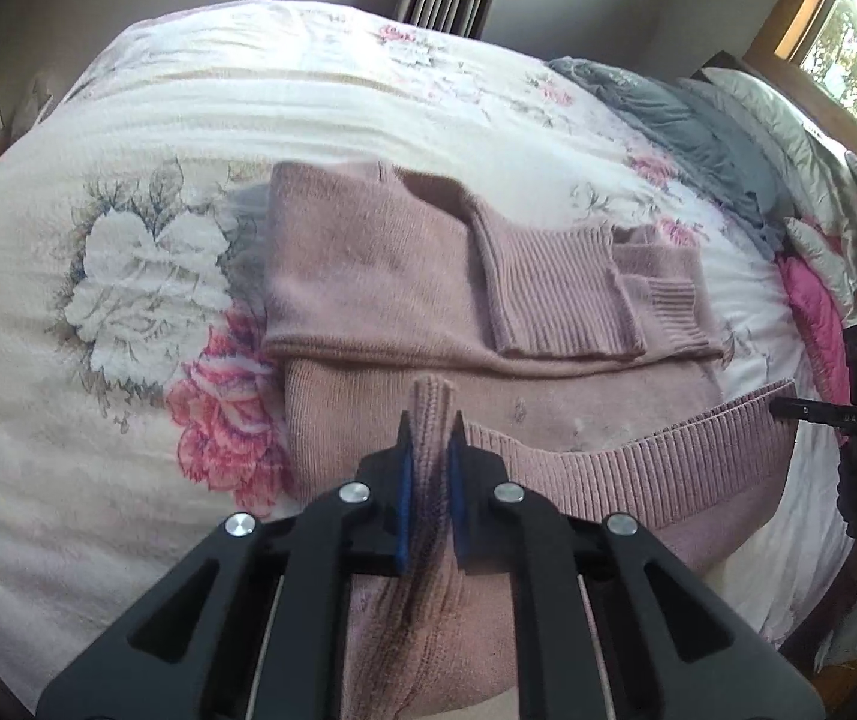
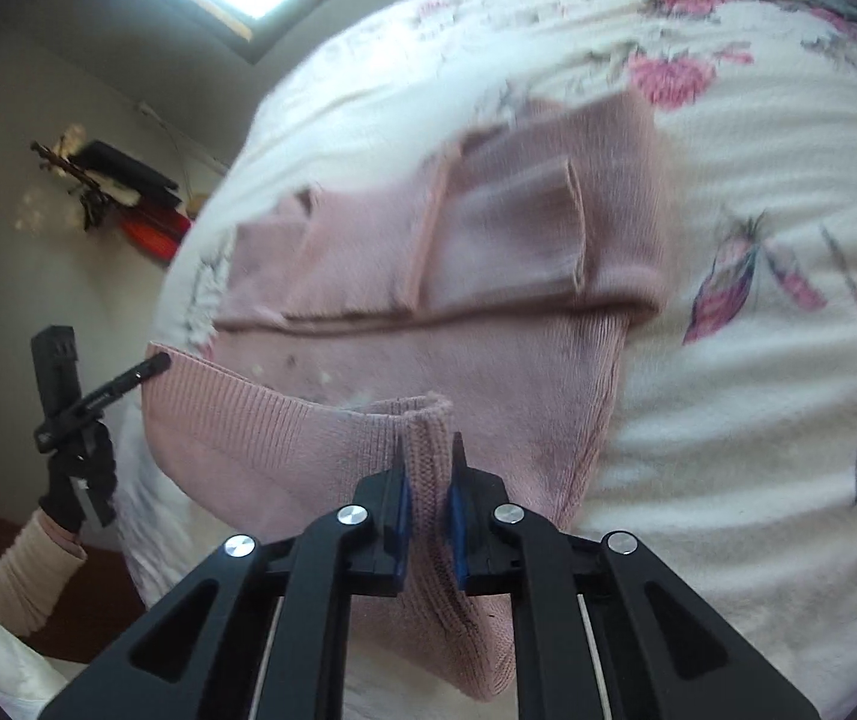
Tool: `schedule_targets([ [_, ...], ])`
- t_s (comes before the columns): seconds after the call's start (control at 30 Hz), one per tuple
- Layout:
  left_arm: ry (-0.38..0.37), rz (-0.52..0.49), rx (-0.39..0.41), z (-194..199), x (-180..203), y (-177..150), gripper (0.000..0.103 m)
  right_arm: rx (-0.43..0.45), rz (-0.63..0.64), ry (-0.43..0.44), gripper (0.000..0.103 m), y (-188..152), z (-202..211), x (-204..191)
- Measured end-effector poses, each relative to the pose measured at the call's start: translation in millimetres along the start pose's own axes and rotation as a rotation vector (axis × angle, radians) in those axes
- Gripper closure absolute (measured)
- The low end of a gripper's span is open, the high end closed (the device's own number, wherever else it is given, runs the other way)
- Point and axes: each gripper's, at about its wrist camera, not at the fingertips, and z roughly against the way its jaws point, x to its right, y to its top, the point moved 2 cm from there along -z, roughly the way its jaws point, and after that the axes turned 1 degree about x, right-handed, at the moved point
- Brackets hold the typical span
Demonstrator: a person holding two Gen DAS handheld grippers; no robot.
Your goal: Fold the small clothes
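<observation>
Left gripper (image 1: 431, 420): matte black linkage arms, blue pads inside the fingertips (image 1: 405, 480), round silver pivot screws.
Right gripper (image 2: 428, 441): identical black frame, blue pads, silver screws.
Hand (image 2: 77, 480): black glove.
Sleeve (image 2: 14, 570): cream, ribbed knit.

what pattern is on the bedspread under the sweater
Pink and white roses with grey leaves on a cream quilted bedspread, clearest in the left wrist view.

We see a dusty-pink knit sweater (image 1: 368, 276) lying on the floral bedspread, its sleeves folded across the body with ribbed cuffs overlapping. Its ribbed bottom hem (image 1: 626, 468) is lifted off the bed at both ends and stretched taut between them.
</observation>
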Motion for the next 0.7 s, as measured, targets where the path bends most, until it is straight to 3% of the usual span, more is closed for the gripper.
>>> schedule_targets([
  [0.2, -0.025, -0.001, 0.141, 5.1, 10.6, 60.9, 0.095, 0.120, 0.017, 0.019, 0.093, 53.0, 29.6, -7.3],
  [0.4, 0.004, -0.006, 0.205, -29.6, 3.2, 115.8, 0.095, 0.184, 0.044, -0.024, 0.093, 121.6, 20.9, -2.2],
  [0.53, 0.024, 0.031, 0.185, -67.0, -11.8, 142.5, 0.095, 0.189, 0.024, -0.036, 0.093, 159.8, -1.8, 13.6],
  [0.7, 0.081, 0.026, 0.113, -117.0, -29.0, 148.2, 0.095, 0.154, -0.044, -0.045, 0.093, 183.0, -39.6, 44.5],
])
